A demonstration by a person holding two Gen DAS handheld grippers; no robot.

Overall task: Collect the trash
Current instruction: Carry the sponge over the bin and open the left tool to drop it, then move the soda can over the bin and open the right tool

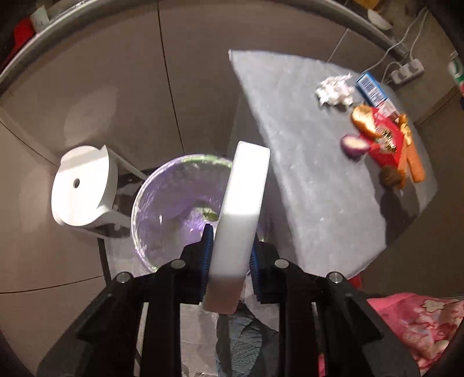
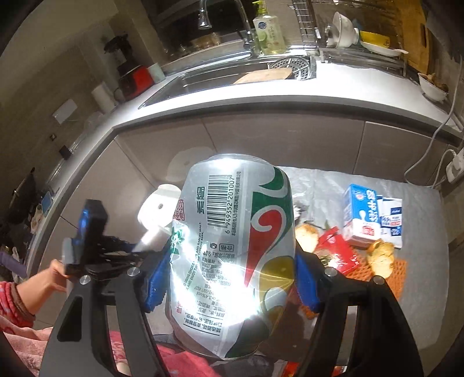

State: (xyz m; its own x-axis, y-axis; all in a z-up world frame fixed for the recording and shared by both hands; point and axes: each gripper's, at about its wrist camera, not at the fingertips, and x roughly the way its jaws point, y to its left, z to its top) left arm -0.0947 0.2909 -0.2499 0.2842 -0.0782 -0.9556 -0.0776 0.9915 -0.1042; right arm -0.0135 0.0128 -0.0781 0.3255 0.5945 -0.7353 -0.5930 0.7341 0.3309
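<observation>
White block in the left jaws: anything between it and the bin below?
Nothing visible. The white block hangs over the open mouth of the lined bin; the bin's lid is flipped aside.

— What sort of place is this?
— A home kitchen: ahead of the tool, a sink (image 2: 232, 76) with tap (image 2: 204, 17), soap bottle (image 2: 268, 33), dish rack (image 2: 356, 34), cabinet doors (image 2: 278, 142) below.
</observation>
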